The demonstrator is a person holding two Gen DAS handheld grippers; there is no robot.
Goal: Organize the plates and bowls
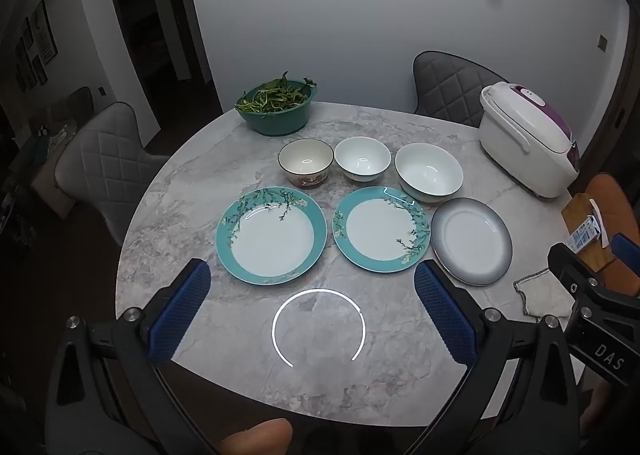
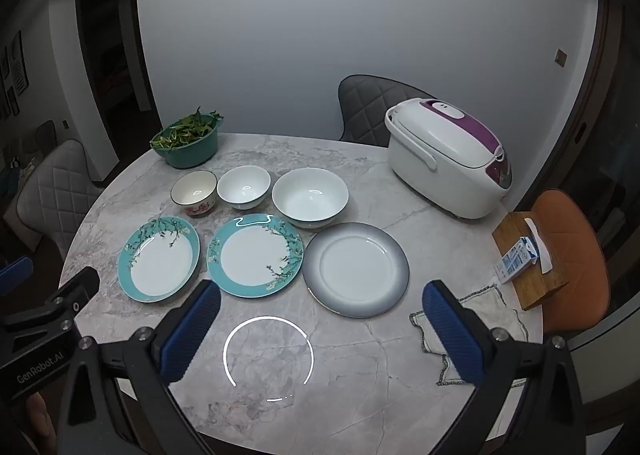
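On the round marble table [image 1: 200, 191] lie two teal floral plates, the left one [image 1: 271, 235] [image 2: 159, 259] and the middle one [image 1: 381, 229] [image 2: 255, 254], and a grey-rimmed plate [image 1: 471, 241] [image 2: 356, 269] to the right. Behind them stand a cream bowl with red flowers [image 1: 306, 167] [image 2: 195, 192], a small white bowl [image 1: 362, 163] [image 2: 244, 187] and a larger white bowl [image 1: 429, 176] [image 2: 310, 197]. My left gripper [image 1: 312, 279] is open and empty, in front of the teal plates. My right gripper [image 2: 322, 301] is open and empty, in front of the grey plate.
A green bowl of leafy vegetables [image 1: 276, 109] [image 2: 188, 141] sits at the back left. A white and purple rice cooker [image 1: 528, 139] [image 2: 450, 161] stands at the right. A cloth [image 2: 476, 329], a wooden box [image 2: 528, 267] with a small carton [image 2: 516, 259], and chairs surround the table.
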